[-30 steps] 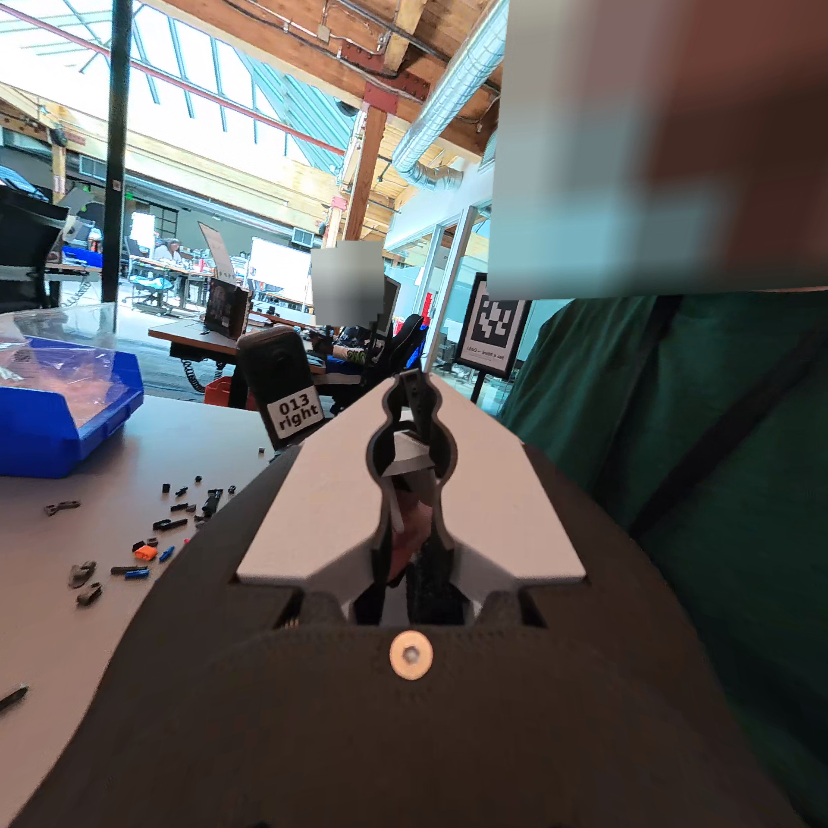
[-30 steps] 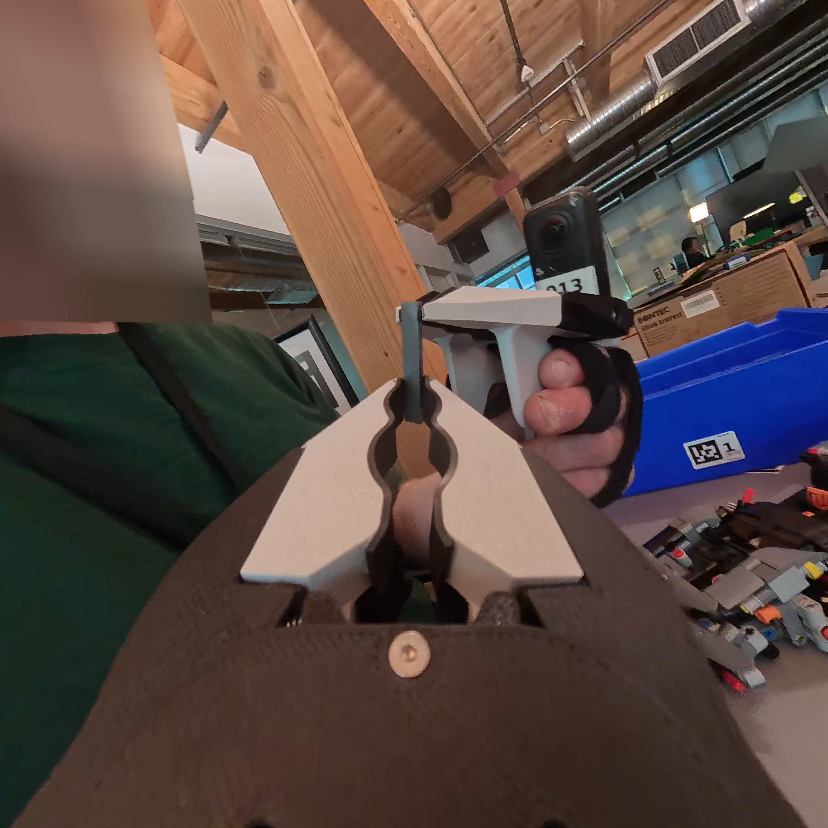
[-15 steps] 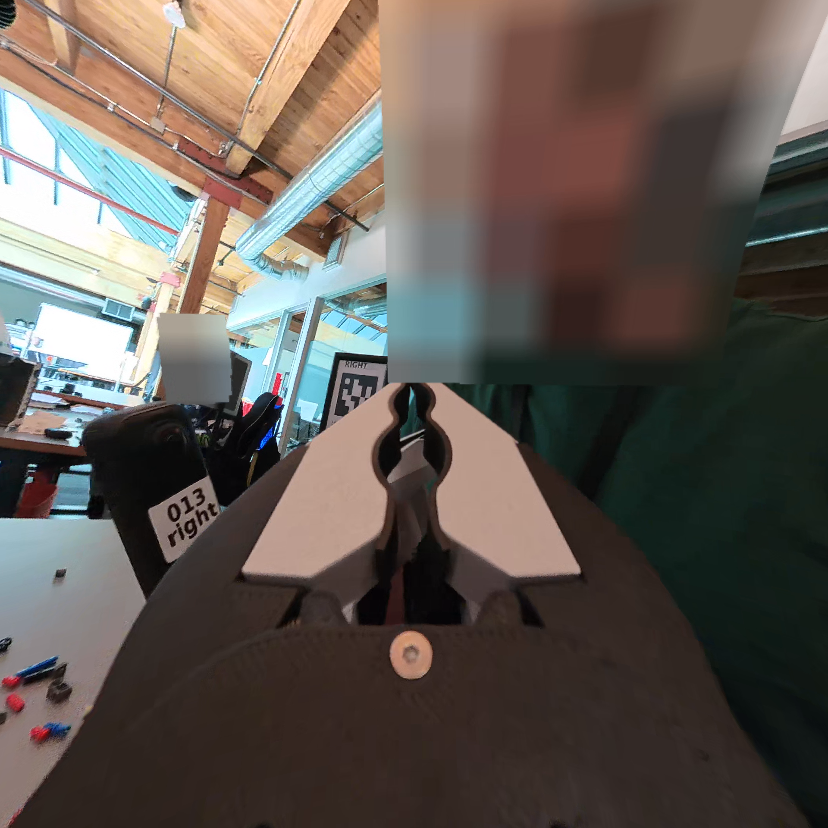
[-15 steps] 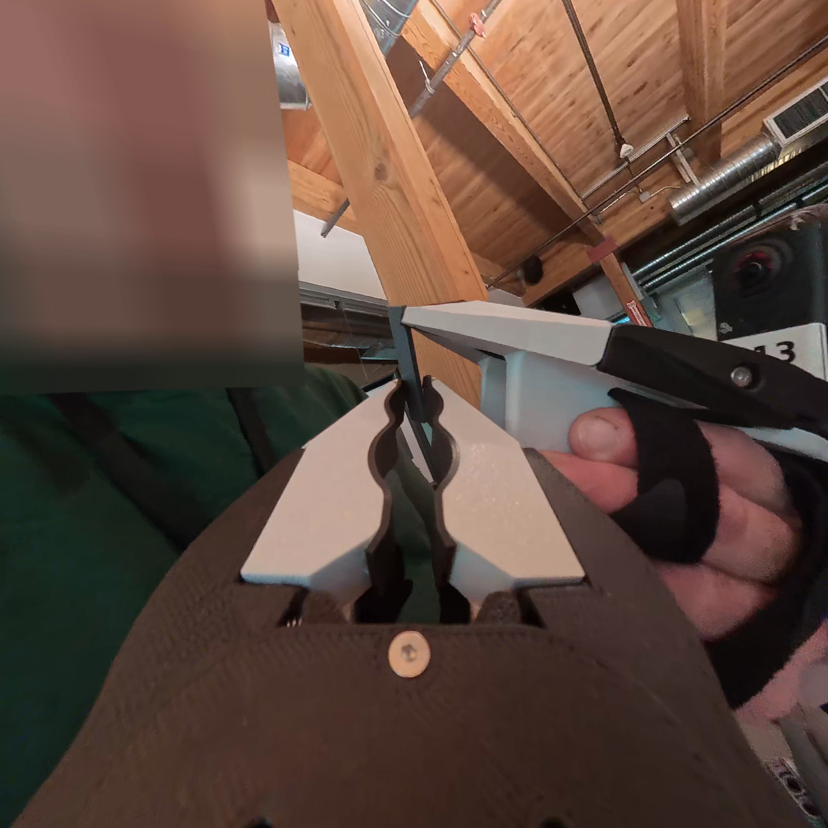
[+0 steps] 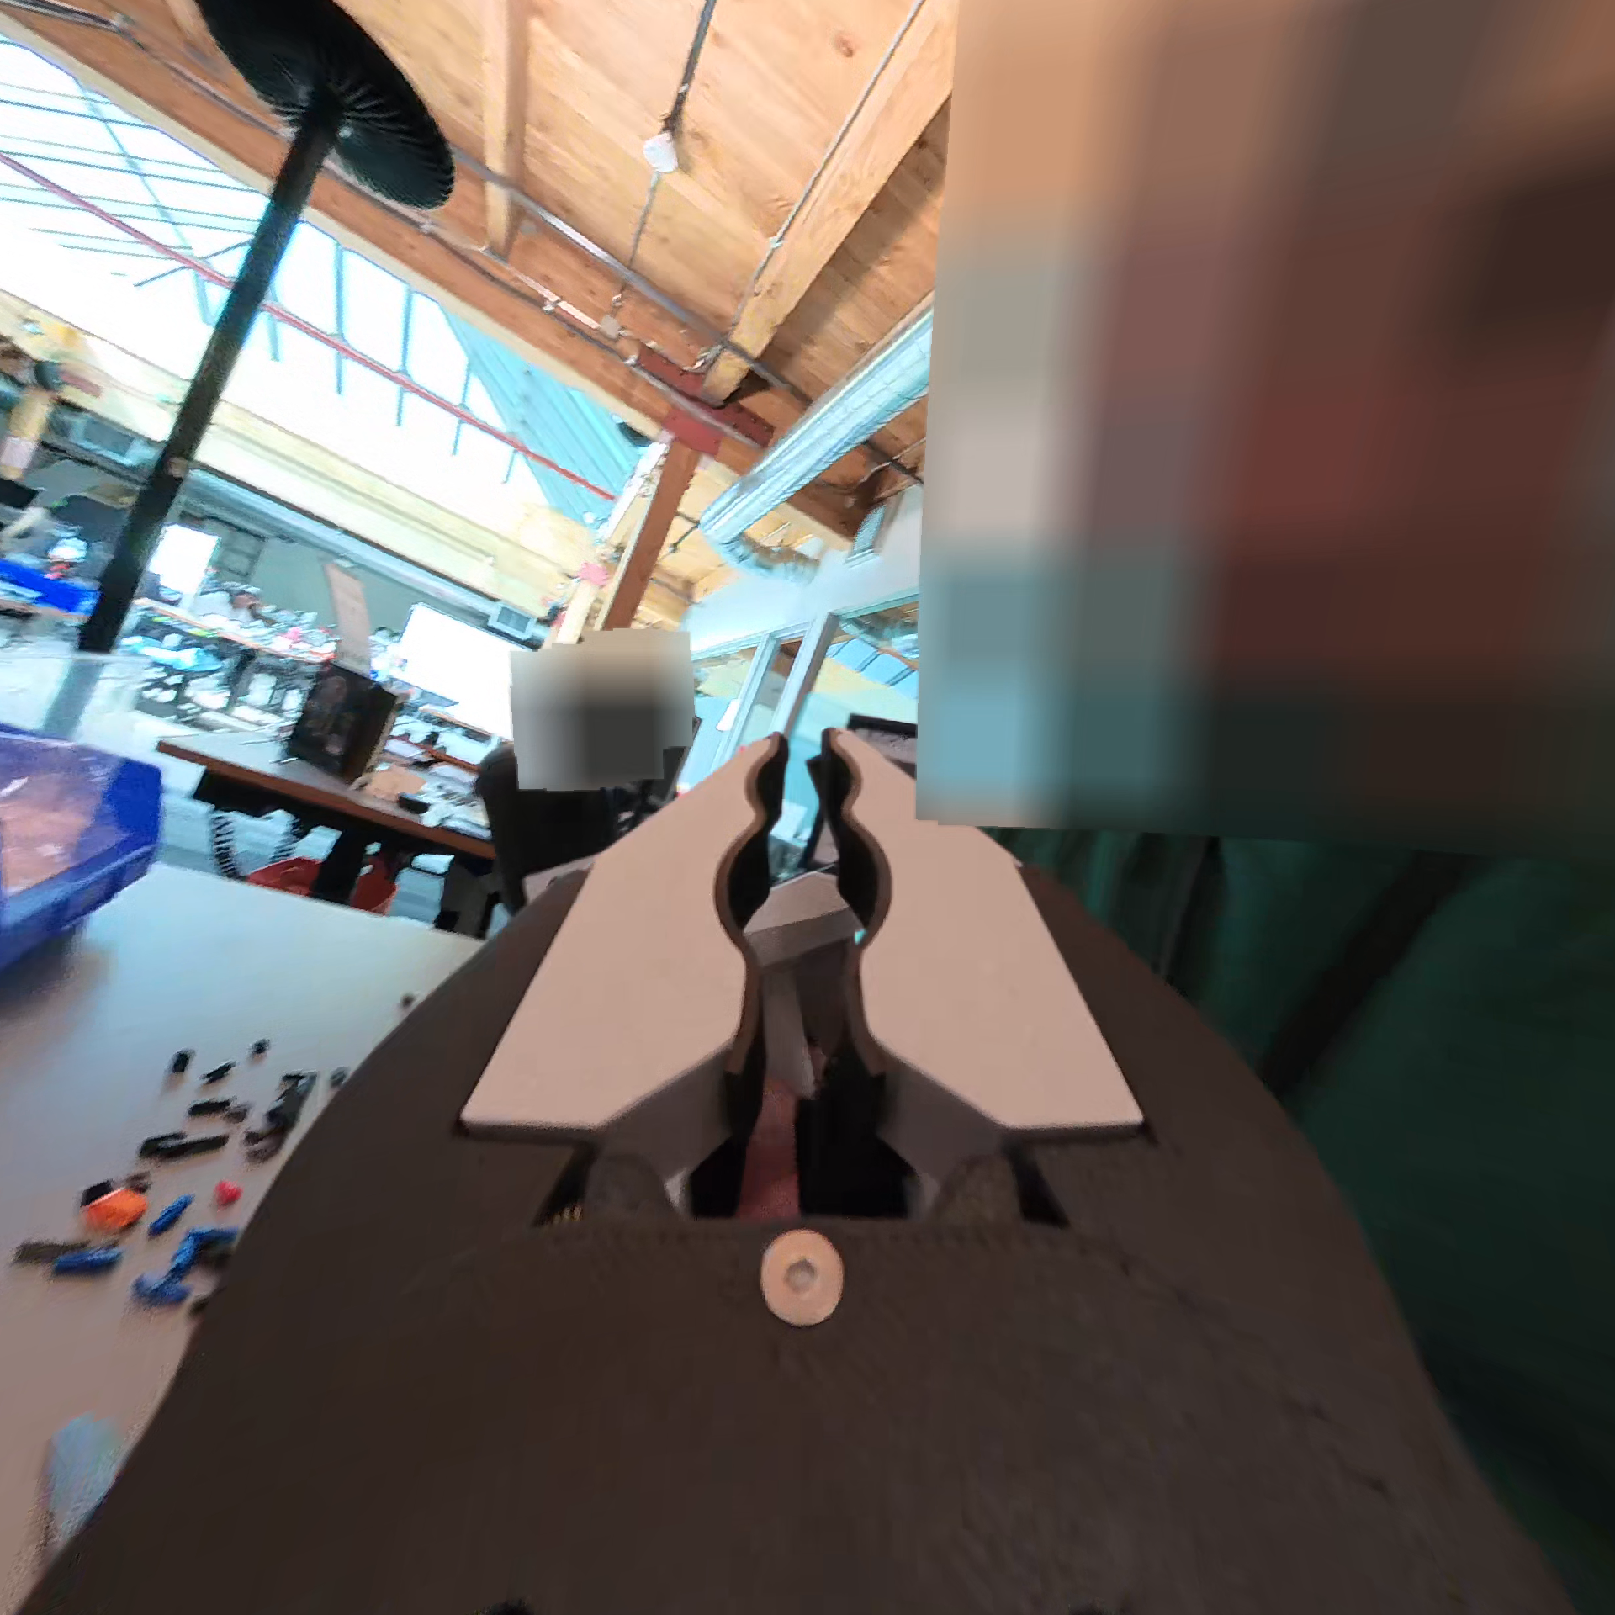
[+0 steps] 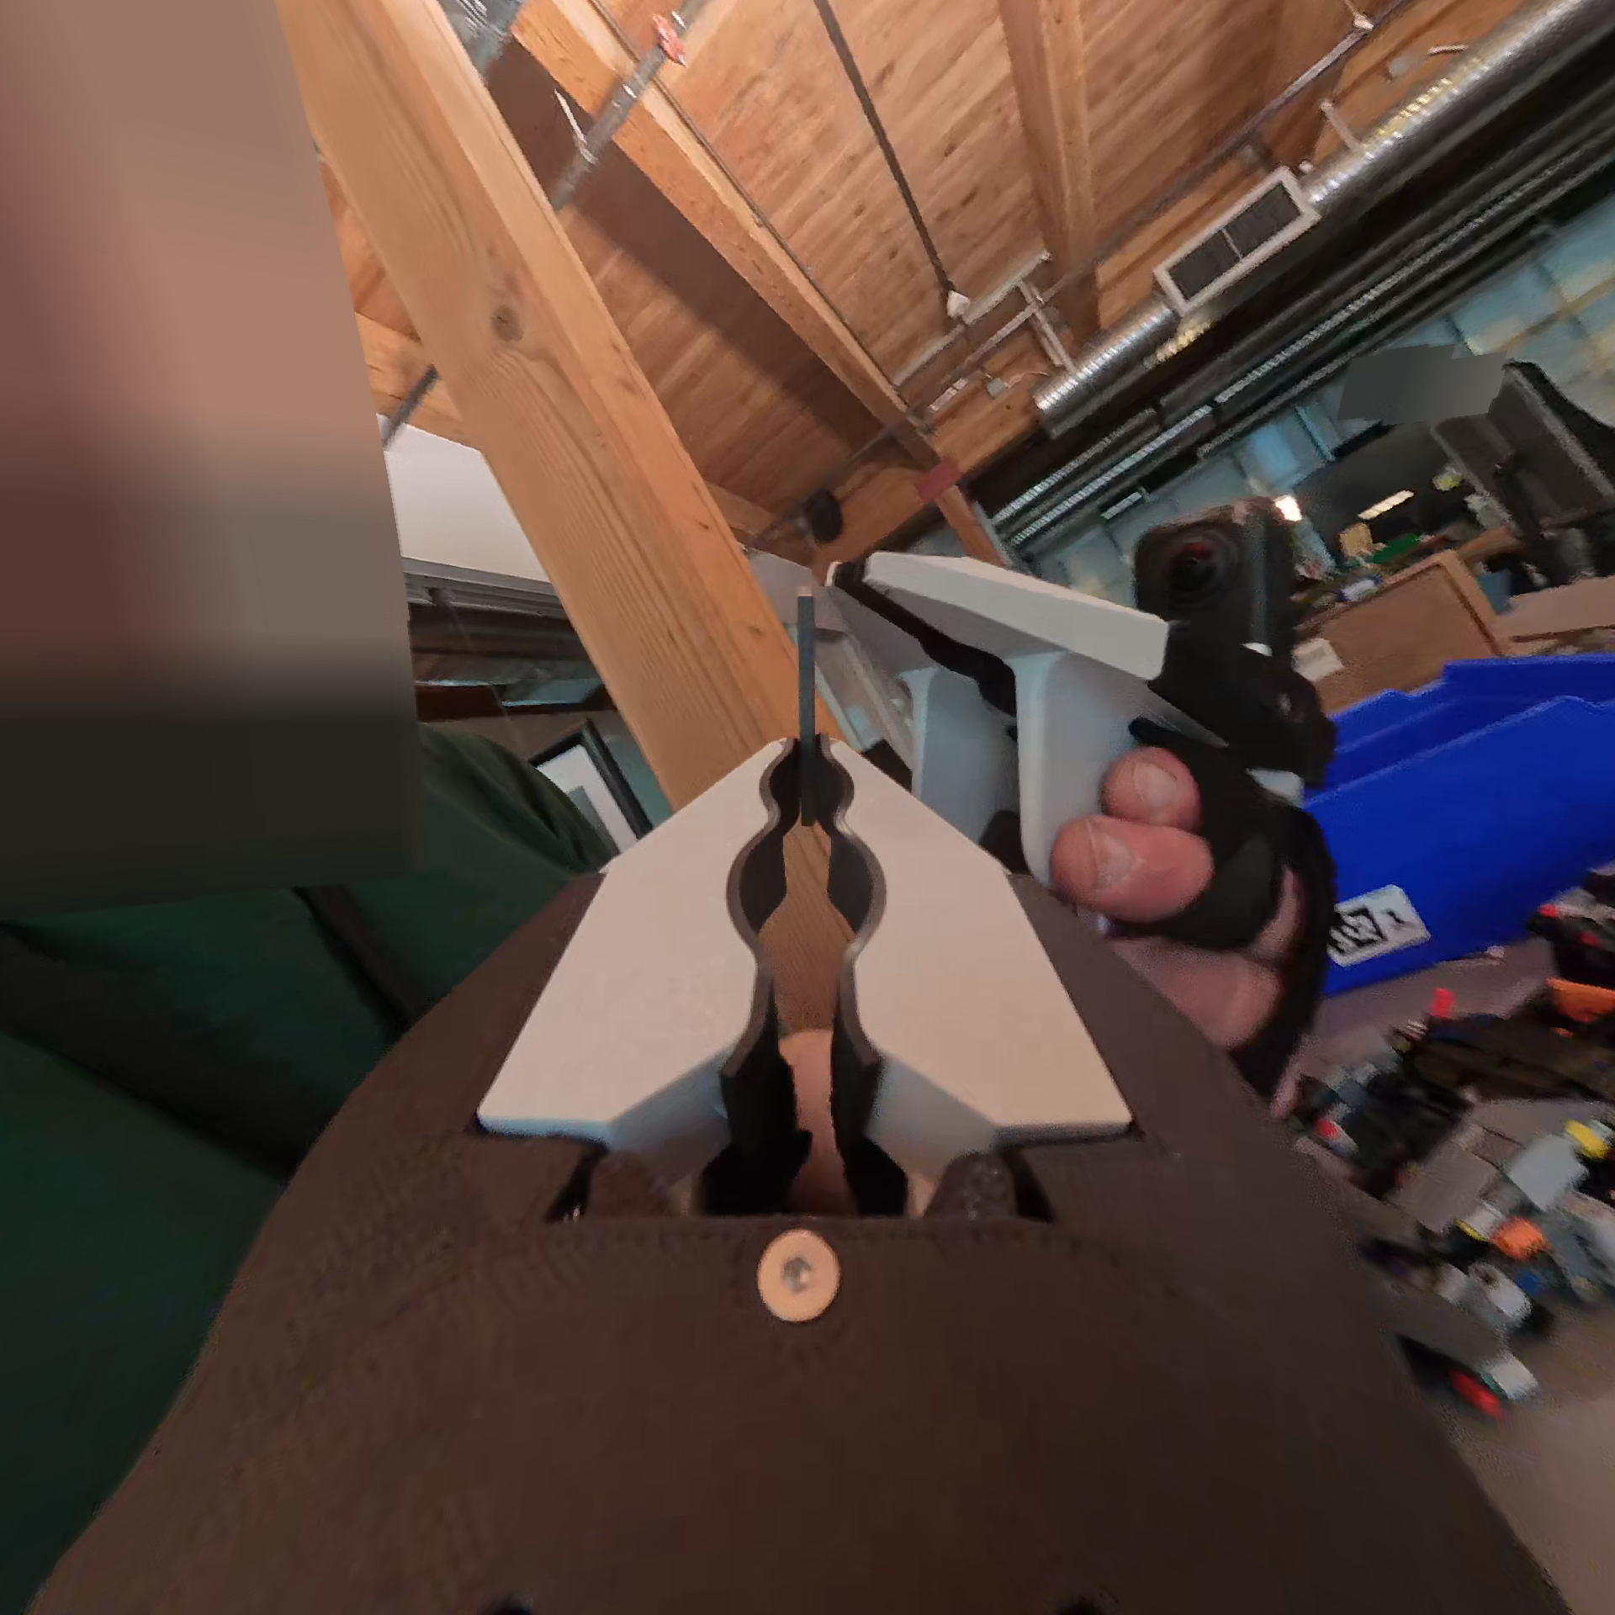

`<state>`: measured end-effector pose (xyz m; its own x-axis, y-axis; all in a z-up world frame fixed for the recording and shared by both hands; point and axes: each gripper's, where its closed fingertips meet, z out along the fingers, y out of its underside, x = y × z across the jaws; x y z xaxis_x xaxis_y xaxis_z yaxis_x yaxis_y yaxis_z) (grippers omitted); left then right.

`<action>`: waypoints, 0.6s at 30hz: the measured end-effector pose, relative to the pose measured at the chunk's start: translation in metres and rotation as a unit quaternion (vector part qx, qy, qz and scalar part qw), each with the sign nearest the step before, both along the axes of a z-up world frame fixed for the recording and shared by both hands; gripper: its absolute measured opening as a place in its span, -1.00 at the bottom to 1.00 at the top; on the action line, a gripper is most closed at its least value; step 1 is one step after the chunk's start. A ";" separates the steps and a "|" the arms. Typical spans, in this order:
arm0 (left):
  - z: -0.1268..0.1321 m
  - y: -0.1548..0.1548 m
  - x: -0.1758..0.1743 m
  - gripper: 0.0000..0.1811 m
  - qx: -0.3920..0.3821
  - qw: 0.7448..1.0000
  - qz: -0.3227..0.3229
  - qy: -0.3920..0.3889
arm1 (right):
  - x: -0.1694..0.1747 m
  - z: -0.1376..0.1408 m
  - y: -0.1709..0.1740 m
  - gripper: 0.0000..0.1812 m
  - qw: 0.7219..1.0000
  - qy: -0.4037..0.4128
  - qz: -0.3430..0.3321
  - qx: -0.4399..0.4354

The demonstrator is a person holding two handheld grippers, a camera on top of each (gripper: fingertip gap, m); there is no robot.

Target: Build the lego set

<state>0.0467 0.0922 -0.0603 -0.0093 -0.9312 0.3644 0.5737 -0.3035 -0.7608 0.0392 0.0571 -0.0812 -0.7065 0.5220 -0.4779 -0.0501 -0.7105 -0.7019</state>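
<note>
My right gripper point(image 6: 808, 745) is shut on a thin dark grey lego piece point(image 6: 805, 690) that stands upright out of its tips. My left gripper point(image 5: 801, 748) has a small gap between its tips and nothing shows in it. It also shows in the right wrist view point(image 6: 837, 575), held by a hand point(image 6: 1136, 839), with its tips just right of the top of the piece. Both grippers are held up in the air near a person's green top point(image 5: 1442, 1092). A partly built grey and black lego model point(image 6: 1486, 1171) lies on the table at the right.
Several small loose lego pieces point(image 5: 175, 1162), black, blue and orange, are scattered on the white table point(image 5: 175, 979). A blue bin point(image 5: 70, 830) stands at its left. More blue bins point(image 6: 1486, 769) stand behind the model. A wooden post point(image 6: 559, 454) rises behind the grippers.
My left gripper had its tips on the top of the dark piece. It now has them parted and just beside it. The right gripper still holds the piece. Both views have swung.
</note>
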 end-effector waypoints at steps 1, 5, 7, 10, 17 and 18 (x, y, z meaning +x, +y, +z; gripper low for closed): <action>-0.003 0.000 -0.003 -0.88 -0.004 0.999 0.019 0.028 | 0.002 -0.004 0.004 -0.99 1.000 -0.014 -0.013 0.012; -0.044 -0.012 -0.007 -0.73 -0.014 0.966 0.113 0.234 | 0.022 -0.018 0.025 -0.99 0.994 -0.057 -0.074 0.059; -0.074 -0.023 -0.002 -0.69 -0.022 0.927 0.145 0.345 | 0.031 -0.033 0.031 -0.99 0.987 -0.093 -0.098 0.086; -0.116 -0.040 0.010 -0.59 -0.036 0.868 0.152 0.471 | 0.037 -0.061 0.032 -0.99 0.973 -0.154 -0.115 0.127; -0.228 -0.063 0.006 -0.50 -0.082 0.707 0.124 0.691 | 0.044 -0.092 0.019 -0.99 0.955 -0.210 -0.119 0.174; -0.235 -0.063 0.004 -0.49 -0.091 0.699 0.127 0.698 | 0.045 -0.094 0.017 -0.99 0.952 -0.216 -0.120 0.181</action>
